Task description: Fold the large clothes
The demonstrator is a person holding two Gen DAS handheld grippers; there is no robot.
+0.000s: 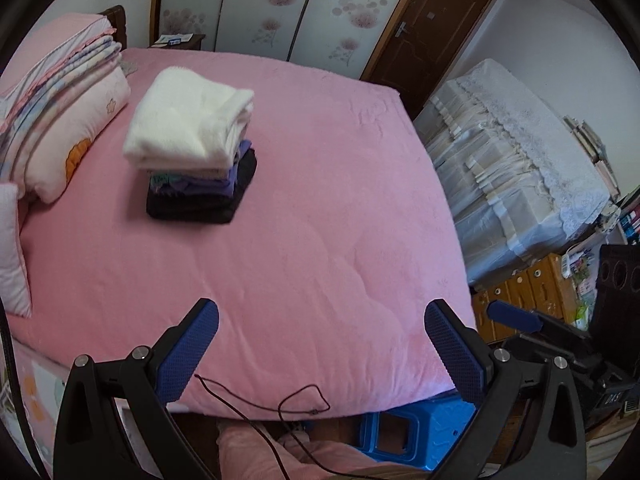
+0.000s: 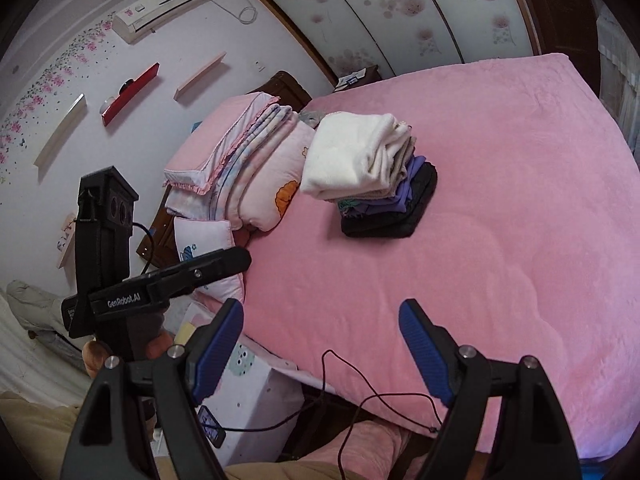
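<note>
A pink bed cover (image 1: 320, 200) fills most of both views; on it, toward the far left, stands a stack of folded clothes (image 1: 196, 148), with a white fleecy garment (image 1: 188, 120) on top, purple garments (image 1: 236, 172) under it, and a black garment (image 1: 192, 208) at the bottom, touching the cover. To the left of the stack, at the head of the bed, lies a pile of folded pink bedding (image 1: 60, 100) and a pillow (image 1: 12, 248); the stack sits just beside the bedding but apart from it.

The left gripper (image 1: 320, 348) hovers over the near edge of the bed, its blue pads spread wide with nothing between them; the right gripper (image 2: 320, 348) is likewise released, jaws apart over the near left corner of the cover, grasping nothing. In the right wrist view the left gripper's black body (image 2: 160, 284) shows at the left, with fingers (image 2: 96, 356) of the person's hand under it.

A thin dark cord (image 1: 280, 400) trails over the near edge of the cover; below it sits a blue plastic stool (image 1: 404, 432). On the far right stands a wooden door (image 1: 428, 28), and nearer, furniture draped in a white lace cloth (image 1: 532, 152).
</note>
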